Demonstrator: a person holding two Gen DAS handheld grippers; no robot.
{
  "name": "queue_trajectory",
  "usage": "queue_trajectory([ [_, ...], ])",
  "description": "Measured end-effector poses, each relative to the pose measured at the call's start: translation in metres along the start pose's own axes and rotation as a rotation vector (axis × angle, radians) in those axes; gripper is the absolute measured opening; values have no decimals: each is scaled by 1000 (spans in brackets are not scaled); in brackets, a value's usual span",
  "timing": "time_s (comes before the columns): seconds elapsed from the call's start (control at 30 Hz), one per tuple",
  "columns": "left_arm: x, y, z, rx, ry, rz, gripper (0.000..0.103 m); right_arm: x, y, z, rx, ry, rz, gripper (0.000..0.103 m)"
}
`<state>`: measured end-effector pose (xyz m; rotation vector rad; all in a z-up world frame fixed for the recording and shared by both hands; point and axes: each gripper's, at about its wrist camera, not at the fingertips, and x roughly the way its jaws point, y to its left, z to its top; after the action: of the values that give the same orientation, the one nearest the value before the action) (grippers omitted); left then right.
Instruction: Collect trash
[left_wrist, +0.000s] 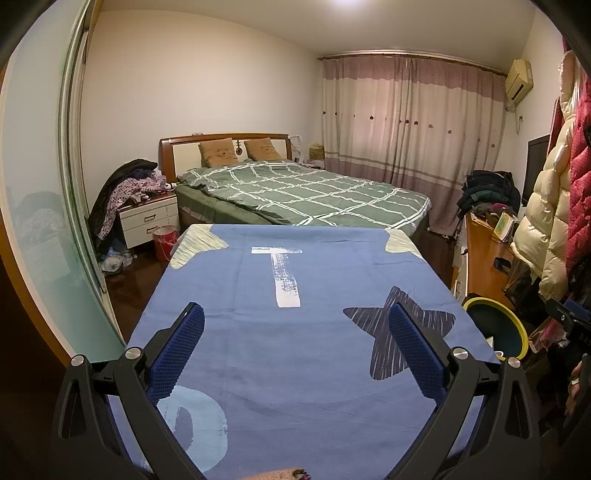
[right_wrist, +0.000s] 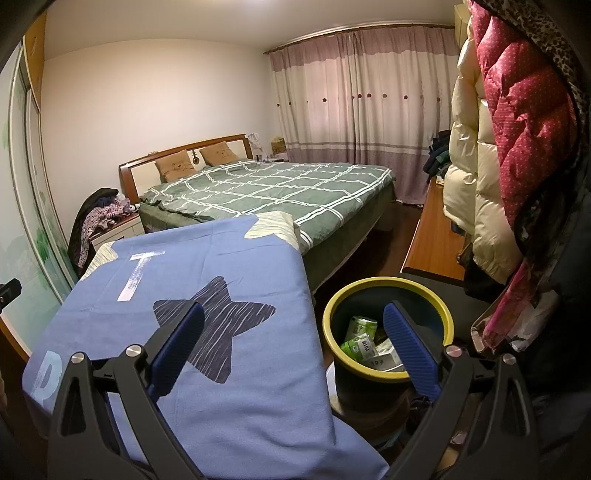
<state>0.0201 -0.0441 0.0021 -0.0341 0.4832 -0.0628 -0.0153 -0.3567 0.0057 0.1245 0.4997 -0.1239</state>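
The left gripper (left_wrist: 295, 325) hangs over a table covered with a blue cloth (left_wrist: 295, 354). Its 2 blue fingers (left_wrist: 184, 350) are spread wide and there is nothing between them. The cloth has a white letter T (left_wrist: 282, 273) and a dark star (left_wrist: 402, 332) printed on it, and no trash lies on the part that is seen.

The right gripper (right_wrist: 293, 325) is also released, with its fingers far apart and empty. It is near the right edge of the table, with 1 finger above the star and the other in front of the trash bin (right_wrist: 330, 314). The bin is dark with a yellow rim and stands just beside the table, lower than the cloth. Inside it lie green packages (right_wrist: 360, 338) and a pale box (right_wrist: 388, 356). In the left wrist view only a part of the bin (left_wrist: 498, 325) shows at the right edge of the table.

Behind the table there is a bed with a green checked cover (left_wrist: 295, 192), 2 brown pillows (left_wrist: 238, 151), a white nightstand (left_wrist: 147, 218) with a heap of clothes, and long curtains (left_wrist: 406, 129). Padded jackets (right_wrist: 498, 147) hang at the right.
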Motion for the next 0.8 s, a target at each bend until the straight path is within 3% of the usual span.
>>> queue_trajectory([
  [0.8,1,0,-1,-3,4,0,98,3,3,-2,-3,6,5,93],
])
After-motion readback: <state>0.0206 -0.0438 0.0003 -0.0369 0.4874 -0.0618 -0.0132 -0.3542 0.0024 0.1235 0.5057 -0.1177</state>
